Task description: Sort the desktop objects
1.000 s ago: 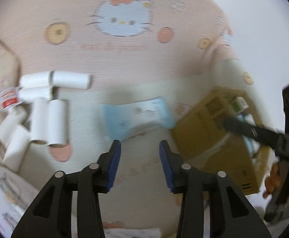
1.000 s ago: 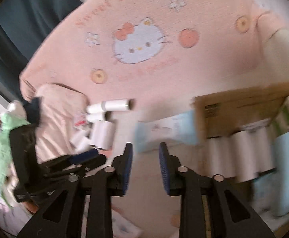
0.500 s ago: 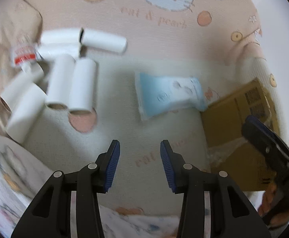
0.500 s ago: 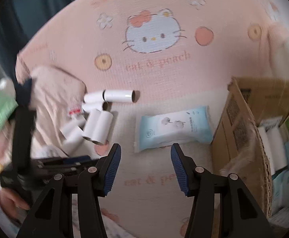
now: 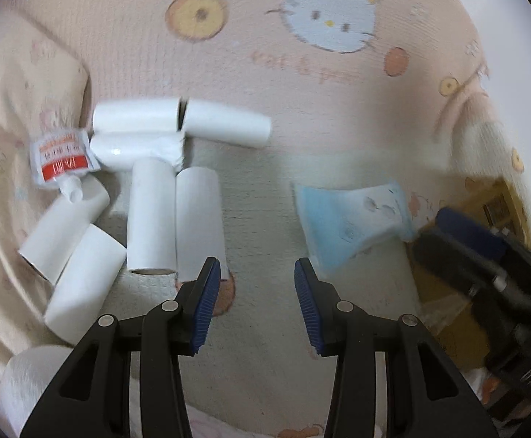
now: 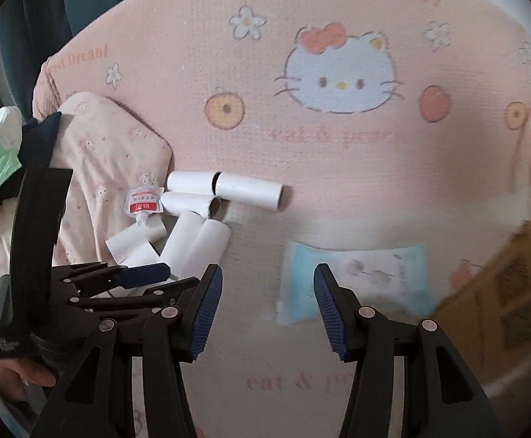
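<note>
Both the left gripper [image 5: 253, 284] and right gripper [image 6: 268, 292] gaped empty; the right should straddle the wipes packet [image 6: 354, 281] at one o'clock squarely.

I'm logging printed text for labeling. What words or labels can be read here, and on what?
"Sweet Dream": pink blanket, top edge.
"eat & pe...": blanket, under the cat face; partly blurred.
Red-and-white sachet: print too small to read.
Blue wipes pack: blurred.
Cardboard box: label blurred.
</note>
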